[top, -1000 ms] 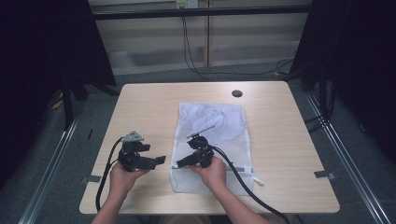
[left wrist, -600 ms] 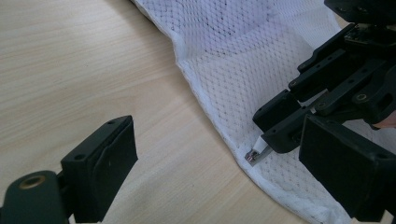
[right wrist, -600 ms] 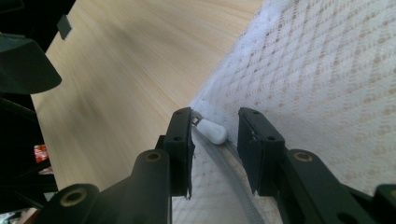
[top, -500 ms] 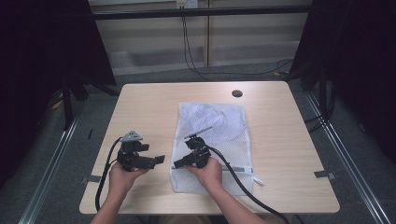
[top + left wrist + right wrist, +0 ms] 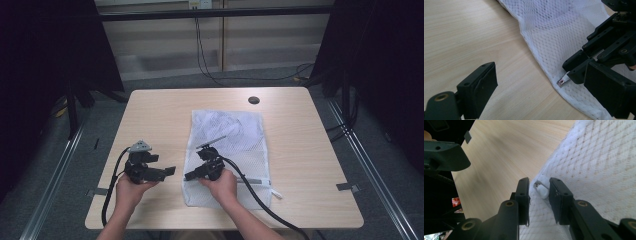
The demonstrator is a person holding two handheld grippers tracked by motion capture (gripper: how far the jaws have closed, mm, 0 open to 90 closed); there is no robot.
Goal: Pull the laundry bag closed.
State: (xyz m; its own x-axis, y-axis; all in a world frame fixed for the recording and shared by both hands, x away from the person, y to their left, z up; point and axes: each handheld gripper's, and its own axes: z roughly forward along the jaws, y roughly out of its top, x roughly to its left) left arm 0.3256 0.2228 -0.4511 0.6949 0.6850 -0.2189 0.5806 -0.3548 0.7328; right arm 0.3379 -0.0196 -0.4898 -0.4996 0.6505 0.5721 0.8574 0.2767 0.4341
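My right gripper [image 5: 538,195] has just been narrowing its jaws around the small zipper pull [image 5: 543,191] at the edge of the white mesh bag [image 5: 227,150] — the pull sits between the pads, not yet pinched. My left gripper [image 5: 544,87] hangs wide open just beside that bag edge, nothing held.

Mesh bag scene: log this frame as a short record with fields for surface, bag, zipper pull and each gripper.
surface: light wooden table
bag: white mesh bag, lying flat, right of the table's middle
zipper pull: small white tab at the bag's left edge, between the right gripper's jaws
right gripper: at the bag's edge, jaws just closing around the pull, pads not yet pressing it
left gripper: jaws open over bare wood, left of the bag, pointing at the right gripper
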